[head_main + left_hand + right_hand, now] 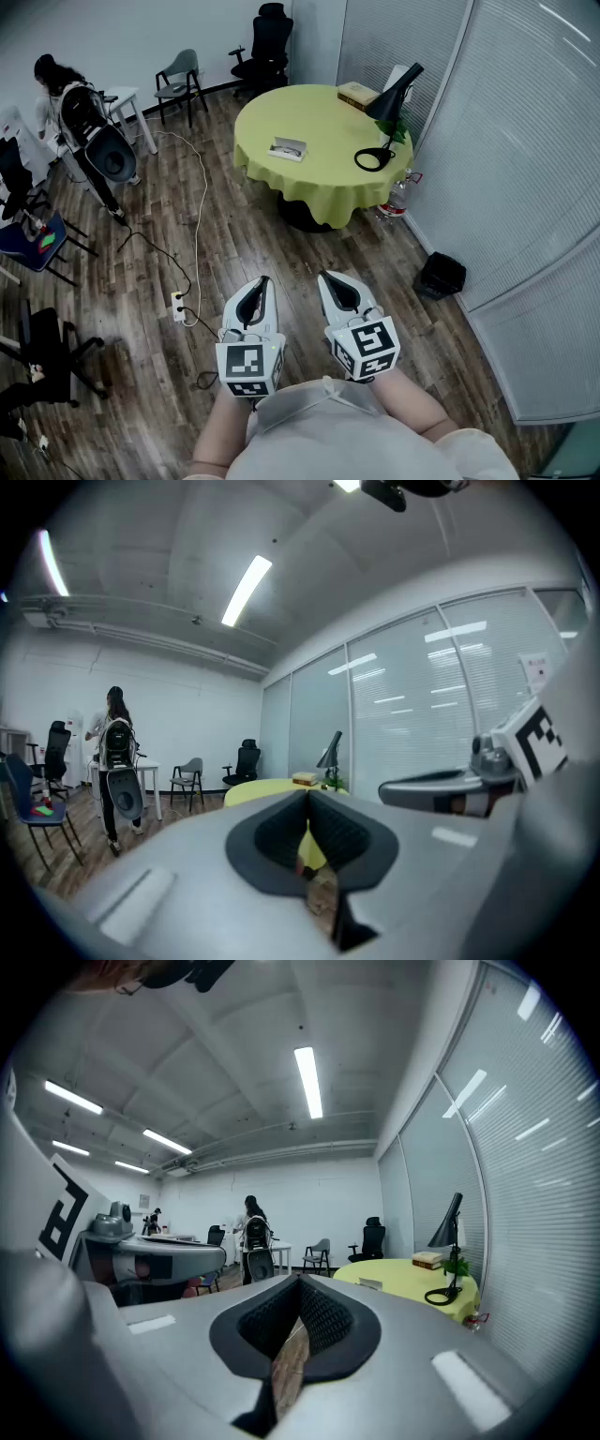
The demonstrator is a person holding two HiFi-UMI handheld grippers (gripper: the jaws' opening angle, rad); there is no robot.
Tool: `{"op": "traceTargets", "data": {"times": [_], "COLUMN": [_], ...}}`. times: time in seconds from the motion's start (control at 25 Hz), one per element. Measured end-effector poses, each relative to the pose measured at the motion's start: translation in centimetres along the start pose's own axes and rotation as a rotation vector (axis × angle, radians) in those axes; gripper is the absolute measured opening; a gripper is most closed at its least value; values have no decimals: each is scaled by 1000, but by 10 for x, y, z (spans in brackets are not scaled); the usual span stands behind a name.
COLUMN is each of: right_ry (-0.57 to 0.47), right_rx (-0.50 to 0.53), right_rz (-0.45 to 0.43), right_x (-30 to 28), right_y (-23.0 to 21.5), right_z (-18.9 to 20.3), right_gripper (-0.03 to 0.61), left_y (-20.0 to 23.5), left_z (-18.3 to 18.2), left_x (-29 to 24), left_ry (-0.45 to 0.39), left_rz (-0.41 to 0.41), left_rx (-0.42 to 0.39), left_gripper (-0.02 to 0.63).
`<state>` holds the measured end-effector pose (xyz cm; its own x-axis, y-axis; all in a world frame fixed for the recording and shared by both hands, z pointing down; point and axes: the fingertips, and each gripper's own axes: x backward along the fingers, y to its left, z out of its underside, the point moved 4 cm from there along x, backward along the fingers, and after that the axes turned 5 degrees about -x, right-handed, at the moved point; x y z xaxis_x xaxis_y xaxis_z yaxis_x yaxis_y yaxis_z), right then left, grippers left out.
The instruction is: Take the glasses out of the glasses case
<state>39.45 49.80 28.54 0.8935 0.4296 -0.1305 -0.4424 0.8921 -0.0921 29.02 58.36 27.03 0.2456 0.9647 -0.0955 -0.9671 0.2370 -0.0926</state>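
- The left gripper (263,282) sits at the lower centre of the head view, held over the wooden floor (234,244). In its own view its jaws are pressed together with nothing between them.
- The right gripper (325,277) is just beside it, also over the floor. Its jaws meet tip to tip and hold nothing.
- The glasses case (288,148) lies lid down on the round table (319,178) with the yellow cloth, in the upper centre of the frame, well apart from both grippers.
- A black desk lamp (386,117) and a book (357,95) stand on the table's right side.
- A person (54,82) stands at the upper left.
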Motion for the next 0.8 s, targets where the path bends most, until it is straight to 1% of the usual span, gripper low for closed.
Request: {"op": "traceTargets", "data": {"times": [0.12, 0.32, 0.52, 0.64, 0.8], "right_ry": [3, 19, 96, 124, 137], "right_rx": [14, -7, -36, -22, -24], "right_rz": [2, 1, -32, -25, -16], "right_x": [1, 0, -12, -20, -44], "right_y": [5, 10, 17, 11, -8], "right_z": [3, 8, 32, 46, 52], "right_gripper": [-2, -2, -2, -1, -2], "left_y": [5, 10, 16, 21, 36], "left_z": [2, 7, 23, 38, 53], "left_x": [3, 7, 6, -1, -23], "left_ry": [-2, 7, 29, 61, 97], "left_rz": [-1, -5, 0, -14, -39], "left_rx": [17, 21, 35, 54, 74], "left_gripper": [8, 7, 8, 6, 6]}}
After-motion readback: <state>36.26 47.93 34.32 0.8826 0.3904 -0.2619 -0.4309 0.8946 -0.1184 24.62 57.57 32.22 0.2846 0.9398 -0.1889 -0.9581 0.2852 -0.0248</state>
